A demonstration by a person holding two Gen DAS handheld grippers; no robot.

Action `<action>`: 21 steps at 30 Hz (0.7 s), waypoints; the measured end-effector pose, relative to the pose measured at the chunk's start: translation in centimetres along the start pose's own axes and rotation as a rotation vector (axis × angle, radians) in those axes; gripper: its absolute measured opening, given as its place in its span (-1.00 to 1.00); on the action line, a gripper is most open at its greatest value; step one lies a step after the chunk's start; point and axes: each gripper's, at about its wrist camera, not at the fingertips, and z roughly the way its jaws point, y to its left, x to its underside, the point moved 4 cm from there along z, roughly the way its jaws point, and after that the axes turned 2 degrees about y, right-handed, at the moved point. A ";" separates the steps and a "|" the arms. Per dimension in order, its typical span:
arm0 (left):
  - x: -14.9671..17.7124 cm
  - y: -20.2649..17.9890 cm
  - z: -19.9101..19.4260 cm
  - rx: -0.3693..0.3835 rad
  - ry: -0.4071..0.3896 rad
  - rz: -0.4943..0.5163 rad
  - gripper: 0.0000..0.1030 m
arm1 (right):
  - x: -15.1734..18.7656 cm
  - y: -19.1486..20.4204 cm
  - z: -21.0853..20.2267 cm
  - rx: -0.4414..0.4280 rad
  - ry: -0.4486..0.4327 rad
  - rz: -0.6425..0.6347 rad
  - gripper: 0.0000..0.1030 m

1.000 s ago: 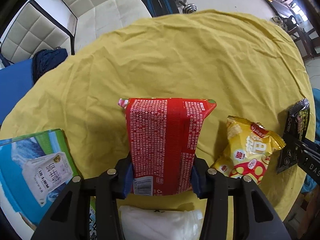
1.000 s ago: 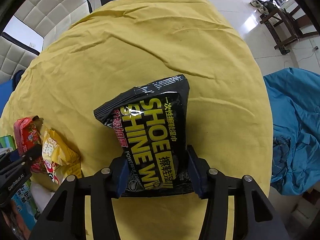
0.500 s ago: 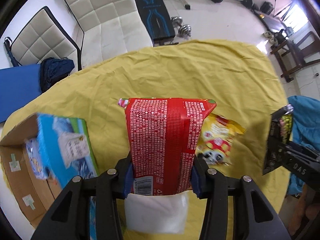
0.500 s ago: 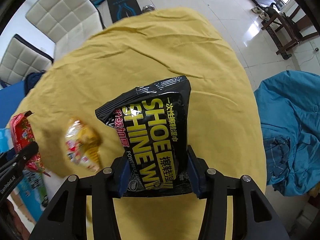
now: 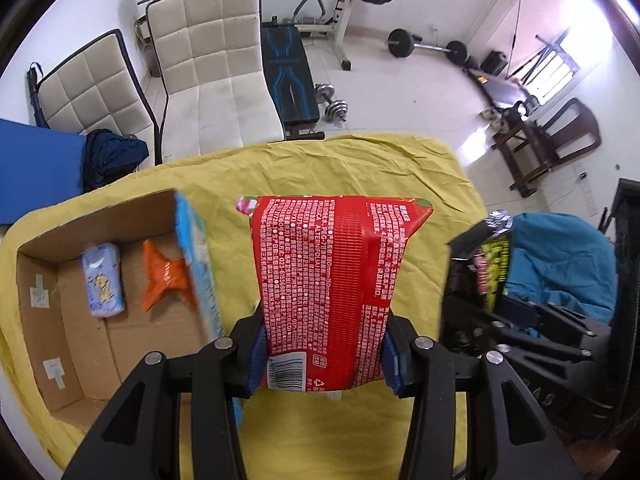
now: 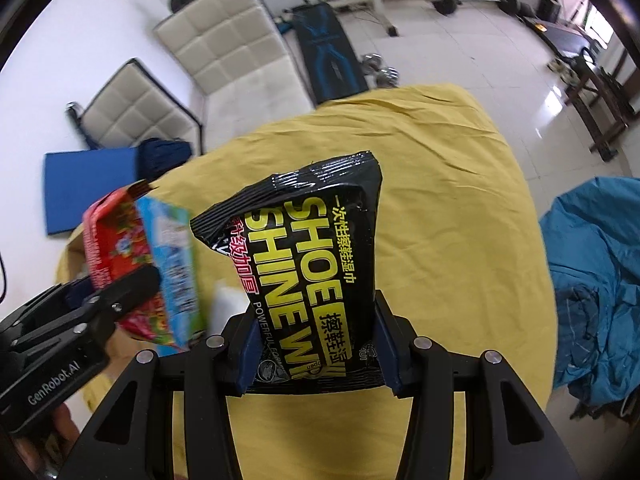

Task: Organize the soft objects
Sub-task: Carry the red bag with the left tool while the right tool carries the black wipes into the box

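Note:
My left gripper (image 5: 322,354) is shut on a red snack packet (image 5: 332,280) and holds it above the yellow tablecloth (image 5: 320,164), just right of an open cardboard box (image 5: 52,320). The box holds a light blue packet (image 5: 102,280) and an orange packet (image 5: 164,280). My right gripper (image 6: 316,354) is shut on a black "SHOE SHINE" wipes packet (image 6: 312,280), raised above the cloth. The red packet (image 6: 112,248) and the left gripper (image 6: 120,296) show at the left of the right wrist view. The black packet (image 5: 490,264) shows at the right of the left wrist view.
The box has a blue printed flap (image 5: 200,272) on its right wall. A white packet (image 6: 228,304) lies on the cloth by the box. Two white chairs (image 5: 212,68) stand behind the table. A blue cloth heap (image 6: 600,280) lies off the table's right edge.
Both grippers have lifted higher with their packets. The left gripper has moved left toward the box, whose inside now shows. The yellow snack packet has dropped out of view.

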 end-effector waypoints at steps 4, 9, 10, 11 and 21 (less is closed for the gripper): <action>1.8 3.1 -2.7 0.045 -0.013 -0.031 -0.17 | 2.0 4.5 -1.2 -0.041 -0.003 -0.037 -0.01; 3.7 9.3 -5.6 0.011 -0.048 -0.086 -0.17 | 4.3 11.4 -1.0 -0.088 0.007 -0.090 -0.01; 4.0 11.0 -6.1 -0.001 -0.053 -0.102 -0.17 | 4.7 12.7 -0.9 -0.095 0.013 -0.104 -0.01; 4.3 12.4 -6.5 -0.013 -0.056 -0.117 -0.17 | 5.2 14.1 -0.8 -0.101 0.018 -0.116 -0.01; 6.8 25.8 -5.7 -0.122 0.000 -0.245 -0.17 | 6.9 24.9 6.5 -0.068 0.115 -0.201 -0.01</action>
